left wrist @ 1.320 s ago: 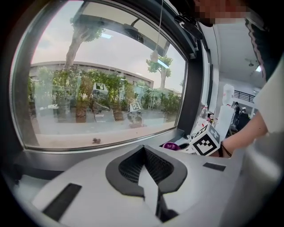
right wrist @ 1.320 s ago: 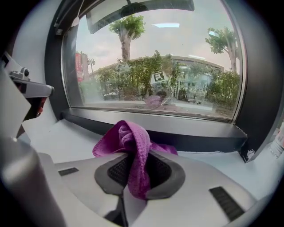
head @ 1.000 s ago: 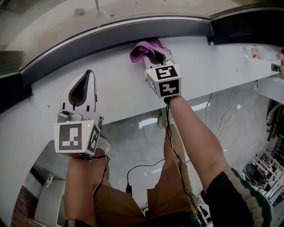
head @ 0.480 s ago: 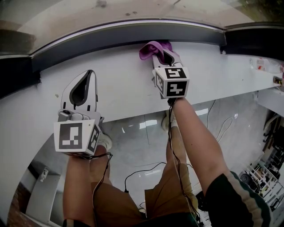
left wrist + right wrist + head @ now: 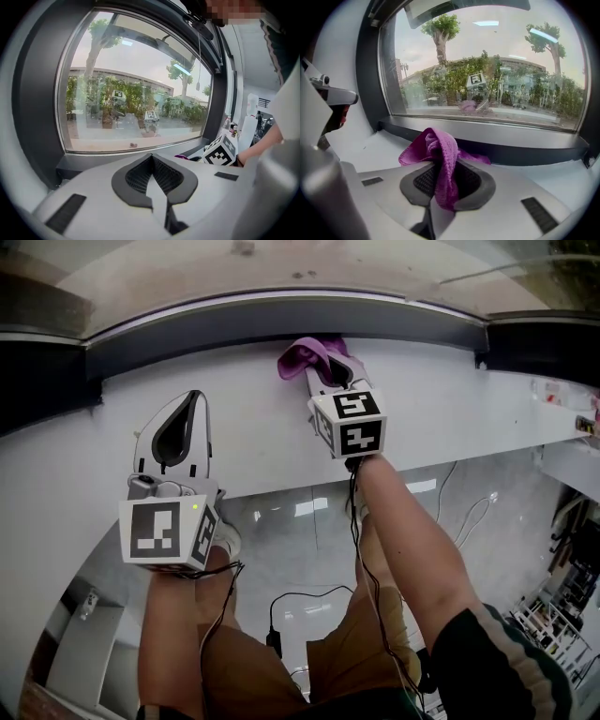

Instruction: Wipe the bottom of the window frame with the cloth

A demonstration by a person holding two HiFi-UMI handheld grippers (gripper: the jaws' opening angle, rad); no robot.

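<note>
Sill [image 5: 253,427] — cloth [image 5: 440,147] pinched in R claw [image 5: 440,185]

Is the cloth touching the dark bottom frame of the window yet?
Cannot tell. In the head view the cloth, clamped in the right gripper, reaches the edge of the frame, but neither view shows contact or a gap plainly.

My left gripper [image 5: 190,401] hangs nearer my body, jaws pressed together with nothing between them. My right gripper [image 5: 330,371] reaches farther forward on an outstretched forearm [image 5: 403,531], jaws pinched on the cloth [image 5: 307,354].
</note>
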